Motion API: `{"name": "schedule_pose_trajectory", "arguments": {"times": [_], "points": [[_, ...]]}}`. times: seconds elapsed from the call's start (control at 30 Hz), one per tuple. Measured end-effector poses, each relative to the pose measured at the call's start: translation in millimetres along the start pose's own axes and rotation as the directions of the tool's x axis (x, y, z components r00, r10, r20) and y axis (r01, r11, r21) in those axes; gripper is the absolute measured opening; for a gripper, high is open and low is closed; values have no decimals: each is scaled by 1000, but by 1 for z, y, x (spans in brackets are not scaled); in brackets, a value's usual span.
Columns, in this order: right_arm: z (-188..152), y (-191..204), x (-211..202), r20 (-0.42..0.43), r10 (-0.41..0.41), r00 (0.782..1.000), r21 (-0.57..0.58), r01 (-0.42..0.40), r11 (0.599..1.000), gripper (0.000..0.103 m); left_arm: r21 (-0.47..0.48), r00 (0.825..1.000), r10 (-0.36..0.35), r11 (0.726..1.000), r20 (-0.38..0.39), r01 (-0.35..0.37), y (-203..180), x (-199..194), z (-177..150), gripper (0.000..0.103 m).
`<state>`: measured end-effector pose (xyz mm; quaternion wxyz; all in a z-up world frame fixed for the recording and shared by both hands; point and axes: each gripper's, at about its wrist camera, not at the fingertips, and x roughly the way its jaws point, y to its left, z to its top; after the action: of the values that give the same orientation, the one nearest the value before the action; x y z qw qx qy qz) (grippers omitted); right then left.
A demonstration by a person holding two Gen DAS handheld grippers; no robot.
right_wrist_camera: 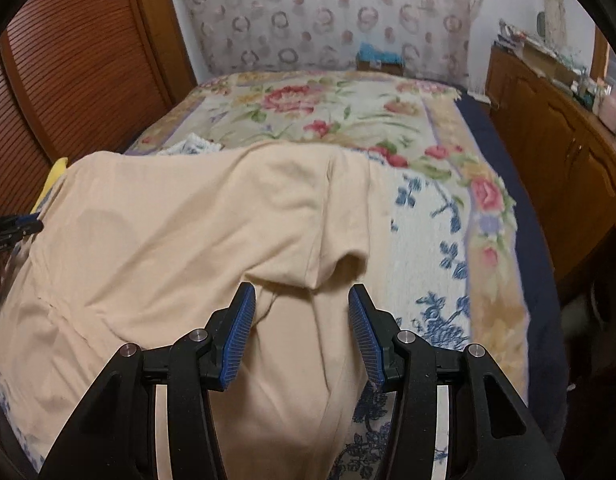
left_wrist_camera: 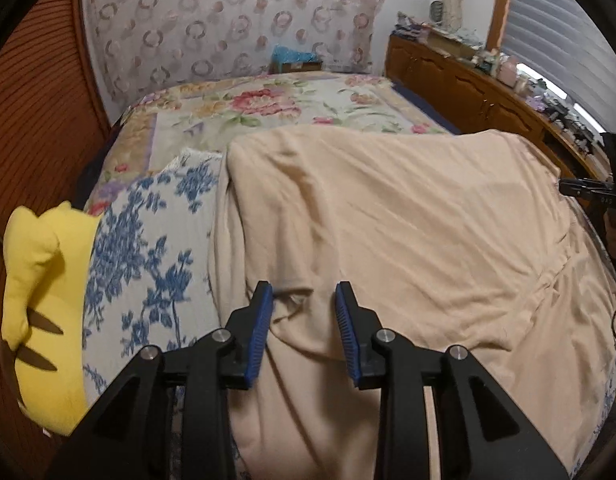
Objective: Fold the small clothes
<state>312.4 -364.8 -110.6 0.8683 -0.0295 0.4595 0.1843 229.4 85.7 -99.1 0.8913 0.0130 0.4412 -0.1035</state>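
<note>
A cream T-shirt [left_wrist_camera: 387,220] lies spread on the bed, wrinkled; it also shows in the right wrist view [right_wrist_camera: 180,240]. My left gripper [left_wrist_camera: 304,292] is open, its blue pads either side of a bunched fold near the shirt's left edge. My right gripper [right_wrist_camera: 302,294] is open over the shirt's right side, its pads either side of the cloth just below a short sleeve [right_wrist_camera: 343,256]. The right gripper also shows at the far right of the left wrist view [left_wrist_camera: 587,190]. The left gripper shows at the left edge of the right wrist view [right_wrist_camera: 16,226].
The bed carries a blue-and-white floral cloth [left_wrist_camera: 148,260] over a pink floral blanket [right_wrist_camera: 327,112]. A yellow plush toy [left_wrist_camera: 44,320] lies at the bed's left. A wooden slatted door [right_wrist_camera: 88,64] stands left and a cluttered wooden cabinet [left_wrist_camera: 487,92] right.
</note>
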Motion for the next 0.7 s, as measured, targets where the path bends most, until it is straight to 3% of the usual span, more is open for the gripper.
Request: {"name": "schedule_pose_trajectory", "arguments": {"times": [0.7], "points": [[9, 7, 17, 55, -19, 998, -37, 21, 999, 50, -36, 999, 52, 998, 12, -51, 13, 13, 10, 30]]}}
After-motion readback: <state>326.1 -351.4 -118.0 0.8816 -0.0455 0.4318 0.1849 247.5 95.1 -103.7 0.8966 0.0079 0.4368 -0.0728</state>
